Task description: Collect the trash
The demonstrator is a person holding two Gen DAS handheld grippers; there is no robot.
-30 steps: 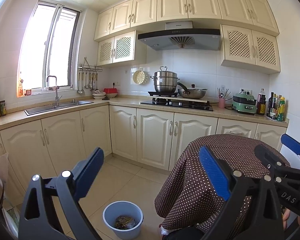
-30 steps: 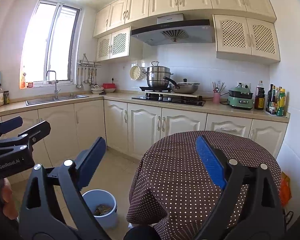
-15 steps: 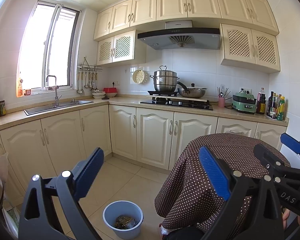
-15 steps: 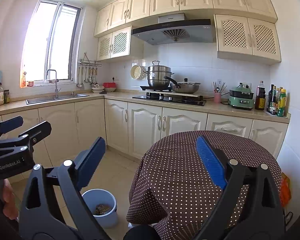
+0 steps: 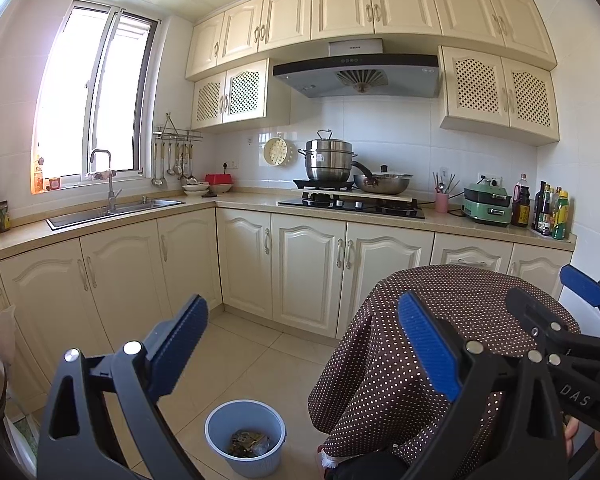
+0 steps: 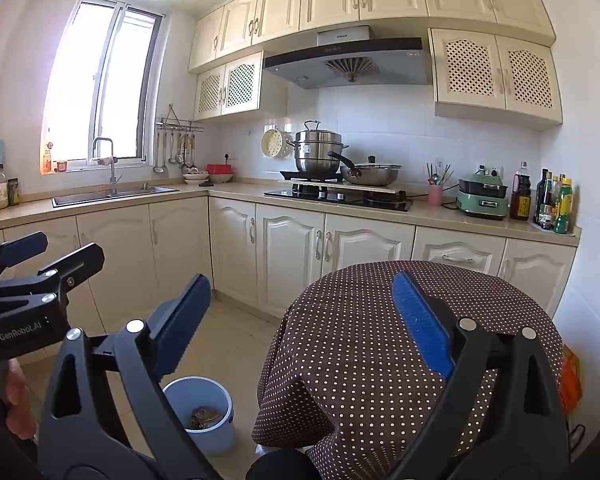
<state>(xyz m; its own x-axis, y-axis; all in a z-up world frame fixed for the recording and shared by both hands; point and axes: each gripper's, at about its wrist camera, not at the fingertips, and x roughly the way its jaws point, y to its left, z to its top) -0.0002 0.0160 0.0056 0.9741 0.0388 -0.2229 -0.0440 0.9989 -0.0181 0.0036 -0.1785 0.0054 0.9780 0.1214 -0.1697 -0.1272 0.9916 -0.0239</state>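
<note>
A cream-cabinet kitchen fills the far wall, its counter carrying a sink at left and a stove in the middle. A round table in a dotted brown cloth stands near right. On the tile floor, left of it, sits the blue bin holding trash. The left gripper and right gripper both gape wide, empty.

Both wrist cams sat side by side, facing stove wall from afar; shared bin, dotted table, cabinets.
</note>
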